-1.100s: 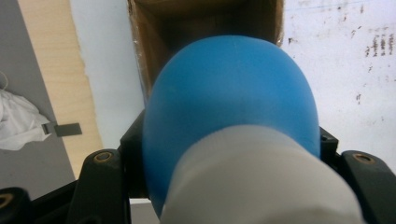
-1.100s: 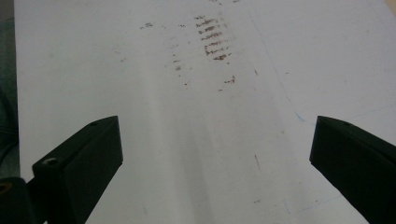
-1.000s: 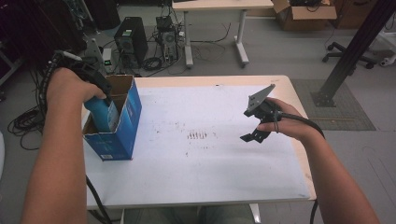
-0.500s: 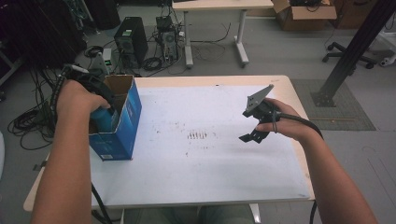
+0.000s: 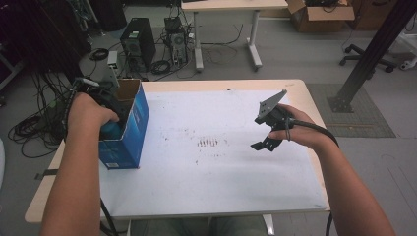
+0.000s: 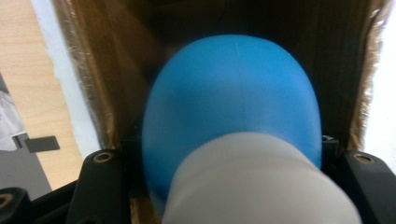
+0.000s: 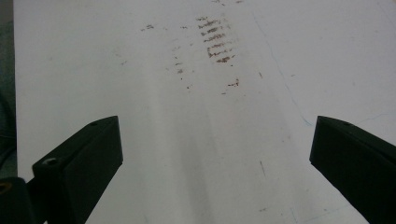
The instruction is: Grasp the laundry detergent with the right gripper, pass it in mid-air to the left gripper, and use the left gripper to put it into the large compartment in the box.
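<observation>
While the left gripper (image 5: 109,129) is sunk into the open top of the blue cardboard box (image 5: 129,132) at the left edge of the table (image 5: 226,191), it holds a blue and white object (image 6: 233,140) clamped between its jaws, inside the brown walls of the box. Judging from that, the job is at its middle step: the object is gripped, but it is neither set down in the box nor lifted clear of it, and I cannot tell which way it is headed. Its long axis runs along the gripper's line of sight, rounded blue end pointing deeper into the box, white end nearest the camera. The right gripper (image 5: 268,129) hangs idle above the right half of the table, jaws spread wide with nothing between them, near some brown smudges (image 7: 218,44).
</observation>
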Tool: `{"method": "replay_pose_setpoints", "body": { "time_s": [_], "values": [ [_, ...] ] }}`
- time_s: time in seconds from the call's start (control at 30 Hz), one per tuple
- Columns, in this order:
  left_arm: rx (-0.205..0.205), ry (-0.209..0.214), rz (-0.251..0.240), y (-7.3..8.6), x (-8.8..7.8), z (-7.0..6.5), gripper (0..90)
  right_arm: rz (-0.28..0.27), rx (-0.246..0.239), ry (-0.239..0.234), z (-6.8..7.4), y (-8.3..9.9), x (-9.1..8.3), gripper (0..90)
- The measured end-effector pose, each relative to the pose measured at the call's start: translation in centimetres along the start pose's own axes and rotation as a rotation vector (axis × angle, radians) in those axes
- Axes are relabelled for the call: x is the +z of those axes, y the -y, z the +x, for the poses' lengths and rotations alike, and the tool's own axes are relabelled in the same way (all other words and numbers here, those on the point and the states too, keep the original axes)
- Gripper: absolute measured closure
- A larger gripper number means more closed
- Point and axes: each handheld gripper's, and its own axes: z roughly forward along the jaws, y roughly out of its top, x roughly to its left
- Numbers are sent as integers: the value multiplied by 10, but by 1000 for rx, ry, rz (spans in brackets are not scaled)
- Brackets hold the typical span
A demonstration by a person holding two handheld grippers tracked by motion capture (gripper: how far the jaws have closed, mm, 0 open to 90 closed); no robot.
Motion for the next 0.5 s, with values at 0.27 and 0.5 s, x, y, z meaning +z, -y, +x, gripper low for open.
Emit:
{"method": "replay_pose_setpoints", "body": {
  "time_s": [0.27,0.5],
  "values": [
    [5,4,8,-1,14,-1,384,1,3,-1,0,0,2,27],
    [8,7,13,-2,14,-1,384,2,4,0,0,0,3,27]
  ]
}}
